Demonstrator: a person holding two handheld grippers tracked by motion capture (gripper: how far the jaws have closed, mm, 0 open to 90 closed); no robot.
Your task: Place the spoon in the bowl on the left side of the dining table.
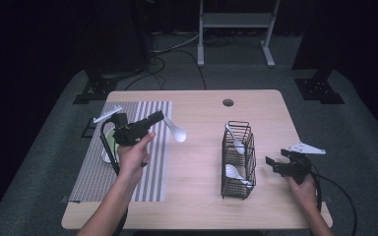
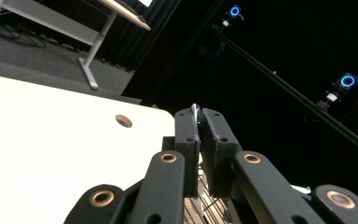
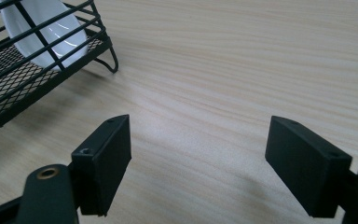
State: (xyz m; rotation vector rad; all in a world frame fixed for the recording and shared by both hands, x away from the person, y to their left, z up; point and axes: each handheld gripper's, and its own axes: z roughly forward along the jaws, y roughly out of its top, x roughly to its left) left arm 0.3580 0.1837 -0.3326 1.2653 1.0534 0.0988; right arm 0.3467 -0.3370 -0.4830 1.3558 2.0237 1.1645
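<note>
The left tool (image 1: 158, 117) is clamped on the handle of a white spoon (image 1: 176, 132), held in the air above the worktop (image 1: 202, 142), between the striped mat (image 1: 155, 162) and the wire basket (image 1: 238, 160). The right tool (image 3: 198, 158) rests with jaws apart beside the basket. The spoon looks light, stiff and smooth, likely slippery; the thin handle is the place to grip. No writing is legible.

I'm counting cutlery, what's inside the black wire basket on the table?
Inside the black wire basket, two white plastic spoons show: one upright, one lower. The wire and mesh hide the rest of its floor.
</note>
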